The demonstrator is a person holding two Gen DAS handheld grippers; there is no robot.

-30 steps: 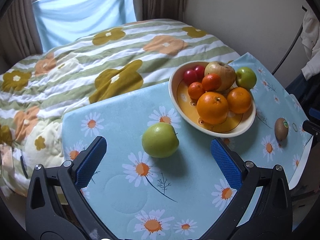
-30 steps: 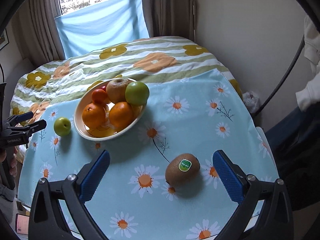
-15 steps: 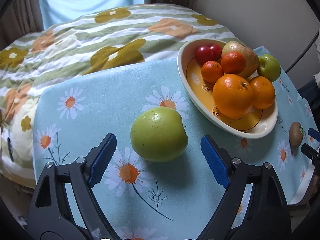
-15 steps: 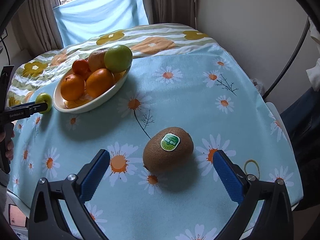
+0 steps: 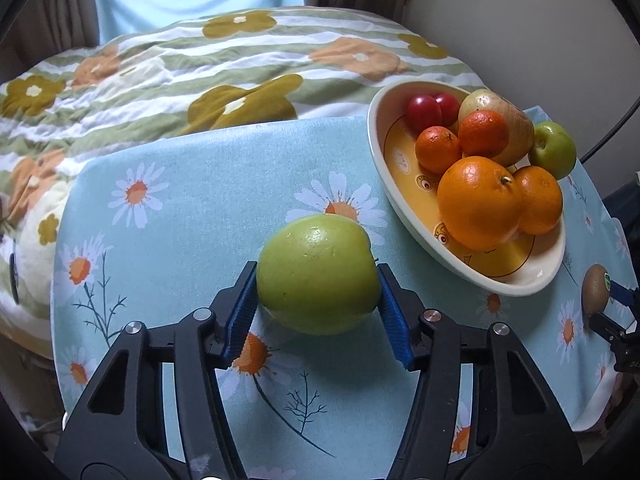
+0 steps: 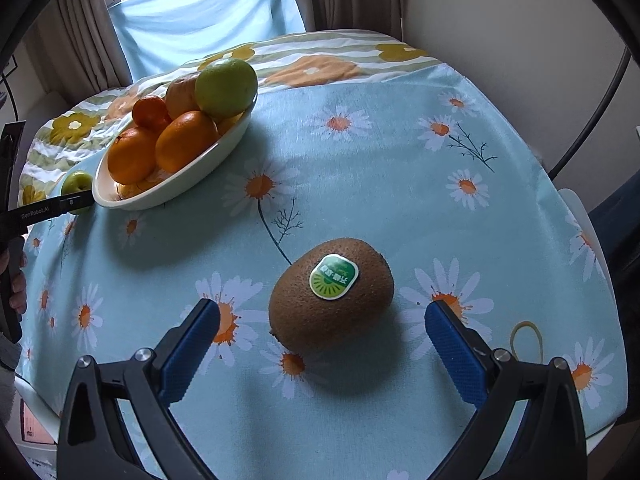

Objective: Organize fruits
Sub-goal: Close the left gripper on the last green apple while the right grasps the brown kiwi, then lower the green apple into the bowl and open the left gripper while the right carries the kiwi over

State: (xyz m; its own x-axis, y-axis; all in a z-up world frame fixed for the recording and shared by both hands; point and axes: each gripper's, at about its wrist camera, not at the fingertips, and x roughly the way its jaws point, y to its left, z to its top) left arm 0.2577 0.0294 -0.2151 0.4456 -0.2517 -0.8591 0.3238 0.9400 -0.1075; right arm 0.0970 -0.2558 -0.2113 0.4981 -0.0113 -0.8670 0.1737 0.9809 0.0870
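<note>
- Daisy cloth [image 6: 360, 148] is carrying everything — kiwi [image 6: 331, 294] is lying between the right gripper's [image 6: 322, 338] wide jaws, long axis slanting across the gap.
- Left gripper [image 5: 316, 308] is closing, pads touching the apple [image 5: 318, 274].
- Bowl [image 5: 480, 276] is waiting beyond — nearer the left.

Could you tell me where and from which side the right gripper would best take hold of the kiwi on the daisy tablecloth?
Grip the kiwi across its narrow middle, coming down from above and the near side. It lies on its side, long axis slanting away to the right, sticker up, so the fingers would probably sit best on its two long flanks. The right gripper already straddles it, open, pads clear on both sides.
</note>
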